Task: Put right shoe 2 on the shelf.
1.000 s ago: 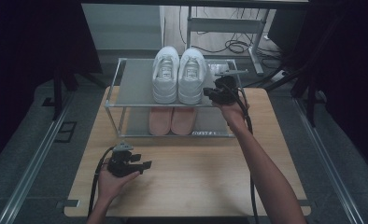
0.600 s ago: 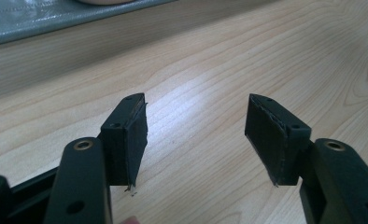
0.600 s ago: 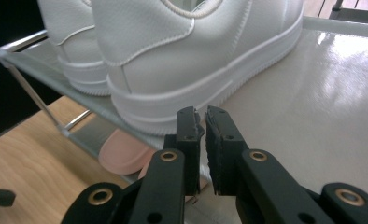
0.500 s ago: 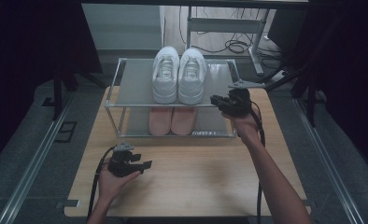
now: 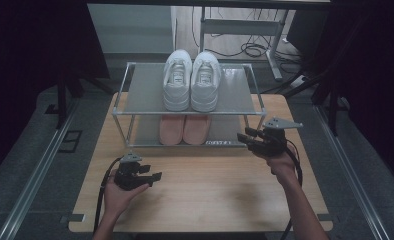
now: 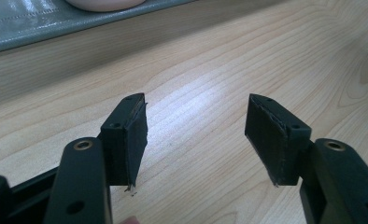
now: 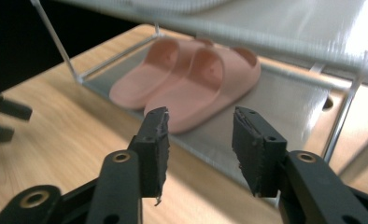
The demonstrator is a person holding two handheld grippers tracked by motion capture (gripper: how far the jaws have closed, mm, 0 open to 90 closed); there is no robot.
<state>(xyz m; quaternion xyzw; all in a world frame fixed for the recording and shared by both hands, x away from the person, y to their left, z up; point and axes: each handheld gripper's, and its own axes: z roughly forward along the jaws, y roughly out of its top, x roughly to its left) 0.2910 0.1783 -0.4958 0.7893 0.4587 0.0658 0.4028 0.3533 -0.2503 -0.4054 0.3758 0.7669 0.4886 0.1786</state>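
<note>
Right claw point(image 5: 250, 137) has just been opening, nothing between its jaws, slides point(image 7: 191, 88) at twelve o'clock; approach low under the shelf point(image 5: 235, 97); left claw point(image 5: 152, 176) apart on counter point(image 5: 210, 195).

Setting: lab or recording studio, staged for a household task. Evidence: pale wood-grain worktop point(image 5: 205, 195) on a metal frame; black curtains point(image 5: 30, 45) closing both sides; grey carpet floor point(image 5: 30, 165) with metal floor rails point(image 5: 37, 170); loose black cables point(image 5: 247, 49) beyond a grey two-tier metal shoe rack point(image 5: 145, 95) as prop.
</note>
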